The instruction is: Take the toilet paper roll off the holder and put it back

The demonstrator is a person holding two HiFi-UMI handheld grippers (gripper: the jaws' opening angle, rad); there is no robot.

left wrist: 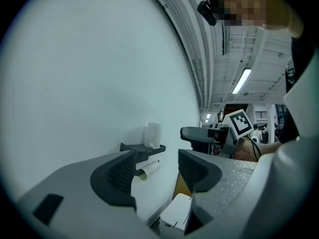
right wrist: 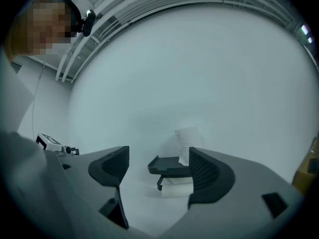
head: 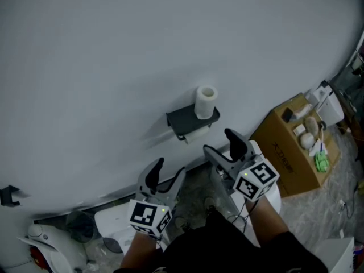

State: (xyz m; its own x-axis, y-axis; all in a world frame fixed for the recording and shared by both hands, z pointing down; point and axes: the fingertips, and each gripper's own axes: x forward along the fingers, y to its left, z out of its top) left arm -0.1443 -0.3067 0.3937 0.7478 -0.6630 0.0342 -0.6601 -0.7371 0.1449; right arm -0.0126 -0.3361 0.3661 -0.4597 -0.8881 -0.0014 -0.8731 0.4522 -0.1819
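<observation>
Toilet paper, a white roll (head: 206, 101), stands upright on the flat top of the dark grey wall-mounted holder (head: 187, 119); a second white roll (head: 198, 134) hangs on the bar beneath. Short of the holder and touching nothing, the left gripper (head: 169, 168) and right gripper (head: 220, 142) gape wide and empty. A brown cardboard box (head: 287, 152) stands at the right.

Hung roll (right wrist: 175, 189) half behind right tongs (right wrist: 157, 164), box contents (head: 307, 140) indistinct

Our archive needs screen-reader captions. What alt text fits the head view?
Open and empty, the left tool and right tool point at a dark wall holder with one toilet paper roll hanging beneath and a second roll standing on its shelf.
</observation>
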